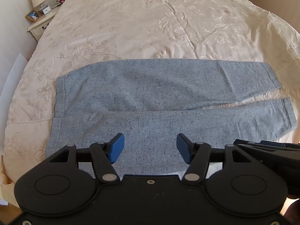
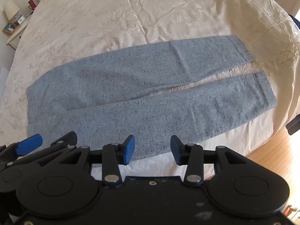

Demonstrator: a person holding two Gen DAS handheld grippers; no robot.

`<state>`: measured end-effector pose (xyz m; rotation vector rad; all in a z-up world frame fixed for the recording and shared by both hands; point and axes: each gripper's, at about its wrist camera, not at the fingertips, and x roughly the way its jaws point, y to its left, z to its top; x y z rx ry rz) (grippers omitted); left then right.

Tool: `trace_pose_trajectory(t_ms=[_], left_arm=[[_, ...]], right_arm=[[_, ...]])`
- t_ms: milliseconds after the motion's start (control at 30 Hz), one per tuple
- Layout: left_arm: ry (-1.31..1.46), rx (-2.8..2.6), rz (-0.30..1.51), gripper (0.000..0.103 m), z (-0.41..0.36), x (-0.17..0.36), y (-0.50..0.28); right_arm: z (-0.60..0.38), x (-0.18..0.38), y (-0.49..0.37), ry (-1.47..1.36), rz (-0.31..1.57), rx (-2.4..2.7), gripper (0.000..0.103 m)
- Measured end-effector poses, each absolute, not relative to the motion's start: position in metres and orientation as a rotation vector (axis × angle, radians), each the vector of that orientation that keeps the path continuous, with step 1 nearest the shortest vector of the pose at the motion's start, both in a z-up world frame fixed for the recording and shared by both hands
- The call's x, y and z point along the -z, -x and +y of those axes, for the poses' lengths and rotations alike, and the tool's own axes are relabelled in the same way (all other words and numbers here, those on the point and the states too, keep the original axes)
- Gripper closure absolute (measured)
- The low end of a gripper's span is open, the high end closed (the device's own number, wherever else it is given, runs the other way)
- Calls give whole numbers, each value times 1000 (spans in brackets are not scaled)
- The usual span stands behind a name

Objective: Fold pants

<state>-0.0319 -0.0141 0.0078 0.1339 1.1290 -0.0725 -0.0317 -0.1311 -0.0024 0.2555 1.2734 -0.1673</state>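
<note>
Grey-blue speckled pants [image 1: 150, 101] lie flat across the near part of the bed, waistband to the left, both legs running right with a narrow gap between them near the cuffs. They also show in the right wrist view [image 2: 131, 93]. My left gripper [image 1: 150, 148] is open and empty, hovering over the near leg close to the bed's front edge. My right gripper [image 2: 152, 150] is open and empty, over the near edge of the near leg, just right of the left gripper, whose blue finger [image 2: 29, 143] shows at the left.
The bed carries a cream floral bedspread [image 1: 150, 22]. A white nightstand [image 1: 37, 26] with a lamp, clock and picture frame stands at the far left. Wooden floor [image 2: 271, 150] shows right of the bed's front corner.
</note>
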Motion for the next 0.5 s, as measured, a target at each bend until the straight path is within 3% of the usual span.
trace_pose_trajectory(t_ms=[500], left_arm=[[-137, 91, 1114, 39, -7, -9, 39]], right_arm=[[-129, -1, 41, -257, 1269, 164, 59]])
